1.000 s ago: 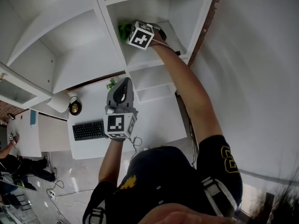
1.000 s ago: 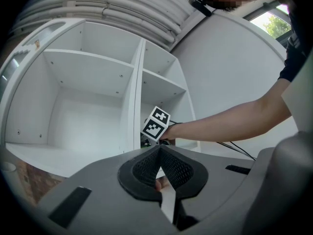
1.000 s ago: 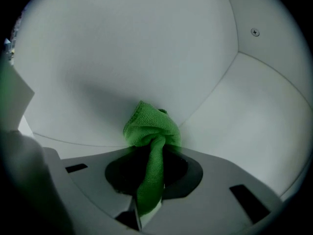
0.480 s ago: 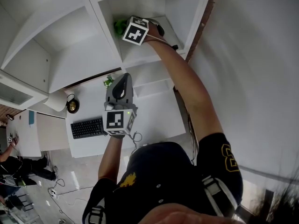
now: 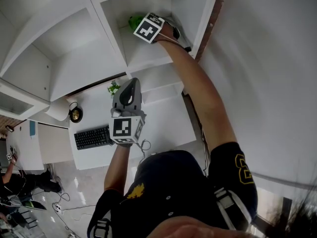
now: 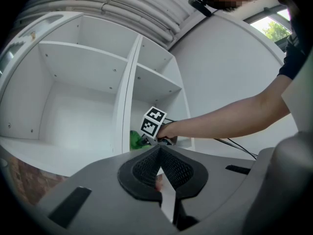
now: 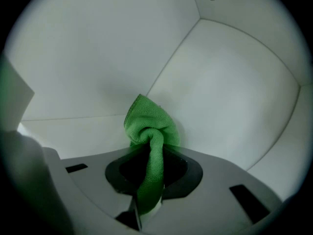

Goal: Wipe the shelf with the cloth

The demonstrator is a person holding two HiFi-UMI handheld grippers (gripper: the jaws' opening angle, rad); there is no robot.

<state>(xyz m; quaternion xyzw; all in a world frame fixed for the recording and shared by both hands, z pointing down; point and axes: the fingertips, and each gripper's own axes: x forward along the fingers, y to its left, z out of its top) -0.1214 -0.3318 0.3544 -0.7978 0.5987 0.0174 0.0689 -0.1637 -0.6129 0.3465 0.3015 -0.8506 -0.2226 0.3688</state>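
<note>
Grips the green cloth (image 7: 149, 126) in the right gripper (image 7: 146, 180) jaws, at the white shelf (image 5: 148, 58) compartment's back corner. Holds the left gripper (image 6: 159, 165) low above the desk (image 5: 168, 123), jaws closed, empty. Probably mid-wipe; next calls for dragging the cloth along the board.

The cloth (image 5: 132, 21) sits in the shelf (image 5: 148, 59) at 12 o'clock, pinched between the fingers of the right gripper (image 5: 139, 26). The left gripper (image 5: 130, 87) hangs at 6 o'clock from it, over the counter (image 5: 166, 125), with the keyboard (image 5: 92, 137) at its 8 o'clock.
</note>
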